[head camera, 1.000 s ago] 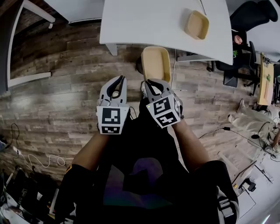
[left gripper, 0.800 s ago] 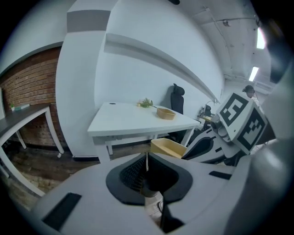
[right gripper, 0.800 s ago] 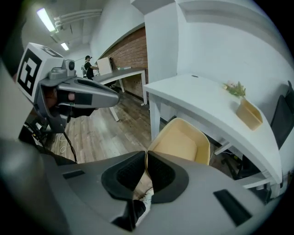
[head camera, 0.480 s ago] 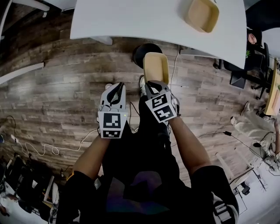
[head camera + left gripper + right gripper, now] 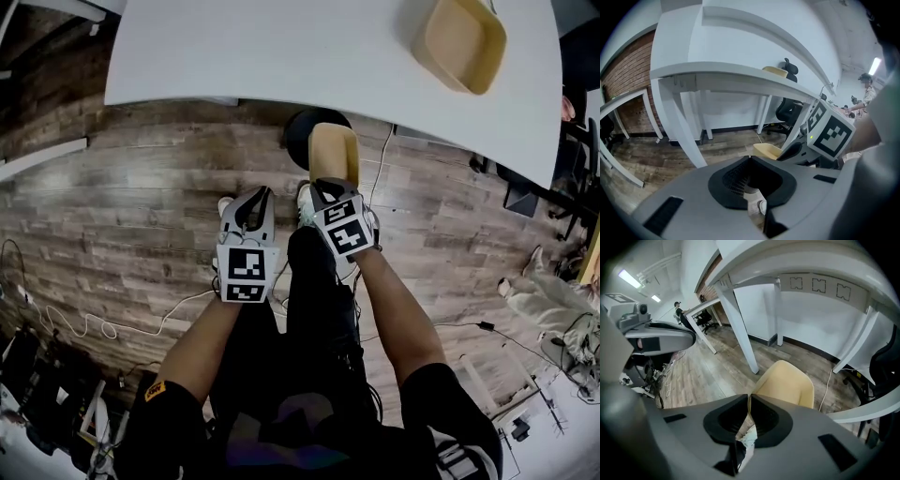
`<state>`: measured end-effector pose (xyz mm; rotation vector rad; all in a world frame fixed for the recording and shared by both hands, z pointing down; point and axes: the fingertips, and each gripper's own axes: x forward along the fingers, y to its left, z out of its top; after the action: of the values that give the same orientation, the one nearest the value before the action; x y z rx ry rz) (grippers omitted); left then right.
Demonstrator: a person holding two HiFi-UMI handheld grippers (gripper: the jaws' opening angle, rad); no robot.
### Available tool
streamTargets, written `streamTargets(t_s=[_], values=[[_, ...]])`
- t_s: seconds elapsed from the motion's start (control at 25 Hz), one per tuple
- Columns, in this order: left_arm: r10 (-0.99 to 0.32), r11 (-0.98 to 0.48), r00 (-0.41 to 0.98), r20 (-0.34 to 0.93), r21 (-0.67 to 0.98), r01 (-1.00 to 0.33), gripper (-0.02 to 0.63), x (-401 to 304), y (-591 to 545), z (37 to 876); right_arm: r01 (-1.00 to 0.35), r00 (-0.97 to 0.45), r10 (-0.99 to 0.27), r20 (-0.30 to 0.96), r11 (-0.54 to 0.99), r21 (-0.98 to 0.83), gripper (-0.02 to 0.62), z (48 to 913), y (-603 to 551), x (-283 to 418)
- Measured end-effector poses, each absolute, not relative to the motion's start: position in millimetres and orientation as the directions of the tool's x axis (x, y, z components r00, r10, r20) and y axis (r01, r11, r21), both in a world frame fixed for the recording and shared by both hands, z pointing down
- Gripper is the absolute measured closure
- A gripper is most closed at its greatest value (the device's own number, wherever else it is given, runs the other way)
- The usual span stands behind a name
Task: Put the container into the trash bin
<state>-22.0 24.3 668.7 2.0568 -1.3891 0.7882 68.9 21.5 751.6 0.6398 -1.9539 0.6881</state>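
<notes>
The container (image 5: 335, 153), a tan tray, sits at upper centre of the head view. The right gripper (image 5: 323, 186) has its jaws closed on the near rim, probably to carry it out over the dark trash bin (image 5: 302, 131) just behind. The left gripper (image 5: 255, 195), lower left, is closed on nothing and held aside.

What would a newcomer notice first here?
The tan container catches the eye first, held by its rim in the right gripper at centre frame. Just past it, a black trash bin shows by the edge of the white table. A second tan container sits on the table at upper right.
</notes>
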Motion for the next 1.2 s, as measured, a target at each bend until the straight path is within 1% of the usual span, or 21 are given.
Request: streamTargets(t_s=[0.28,0.48,0.68,0.76,0.84,0.96,1.2], values=[[-0.631,-0.305,0.282,0.722,0.104,-0.947,0.592,-26,11,732,-0.704,-0.422,-0.165,0.892,0.68,-0.207,0.558,824,-5,71],[-0.644,-0.308,0.279,0.712,0.093,-0.947,0.592,-33,-5,751,-0.724,-0.4,-0.161,0.902,0.659,-0.204,0.555,862,-18,74],[-0.657,-0.309,0.274,0.703,0.08,-0.947,0.592,-48,-14,752,-0.77,-0.373,-0.17,0.912,0.605,-0.202,0.534,889,-32,76],[-0.654,-0.308,0.27,0.707,0.078,-0.948,0.592,-52,-15,751,-0.788,-0.364,-0.169,0.916,0.58,-0.206,0.507,895,-38,80],[-0.645,-0.309,0.27,0.715,0.079,-0.948,0.592,-54,-14,747,-0.805,-0.356,-0.178,0.917,0.557,-0.204,0.503,889,-44,86],[-0.628,-0.315,0.279,0.727,0.09,-0.945,0.592,-52,-11,729,-0.83,-0.359,-0.205,0.91,0.516,-0.211,0.504,859,-47,93],[-0.62,-0.334,0.316,0.718,0.123,-0.934,0.592,-36,-7,651,-0.844,-0.387,-0.261,0.885,0.488,-0.225,0.518,756,-32,98]])
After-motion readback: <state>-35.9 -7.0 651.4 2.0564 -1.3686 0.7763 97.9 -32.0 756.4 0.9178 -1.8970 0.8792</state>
